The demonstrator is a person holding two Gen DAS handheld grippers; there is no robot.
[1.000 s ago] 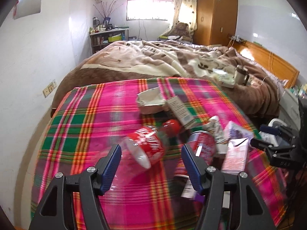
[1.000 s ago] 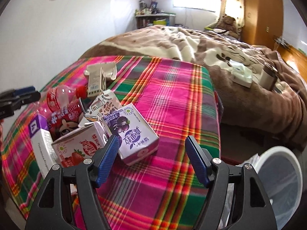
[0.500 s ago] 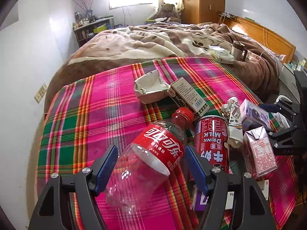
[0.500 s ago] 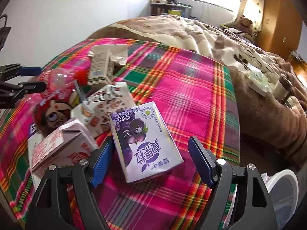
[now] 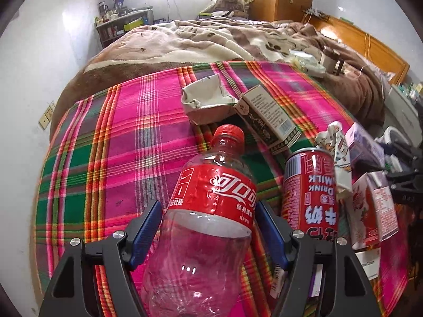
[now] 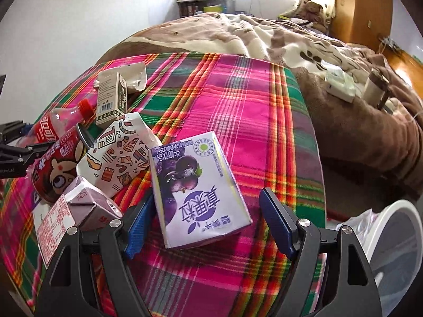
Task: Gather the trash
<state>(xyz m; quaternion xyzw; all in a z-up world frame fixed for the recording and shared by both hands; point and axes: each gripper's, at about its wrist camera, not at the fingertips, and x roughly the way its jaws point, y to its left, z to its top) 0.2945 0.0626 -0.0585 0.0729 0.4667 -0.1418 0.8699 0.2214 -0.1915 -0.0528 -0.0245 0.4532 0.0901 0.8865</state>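
Both grippers have closed in on their targets since half a second ago: left gripper [image 5: 208, 232] now has the cola bottle [image 5: 208, 211] lying between its blue pads, where before the bottle lay just ahead of them; right gripper [image 6: 203, 222] has advanced so that the near end of the purple milk carton [image 6: 198, 185] sits between its jaws

Left jaws: wide open, straddling the bottle's lower body just below the red label. Pads look close to the plastic on both sides; contact cannot be confirmed. Nothing gripped yet

Right jaws: wide open, carton off-centre toward the left pad, clear gap at the right pad. Nothing gripped

Location: bottle lies on its side on the plaid cloth [image 5: 119, 158], red cap pointing away, beside the red milk can [image 5: 312, 192]. Purple carton lies flat on the same cloth, next to the patterned pouch [image 6: 119, 155] and the pink carton [image 6: 76, 211]. White bin [image 6: 391, 240] sits off the bed edge at lower right

Handling, judged:
- bottle appears empty, so light; thin clear wall will cave under a squeeze, smooth and round so may roll or squirt out. Labelled band probably gives the firmest hold
- carton is light, card walls moderately stiff, likely dents if empty. Take it across the narrow width near the end
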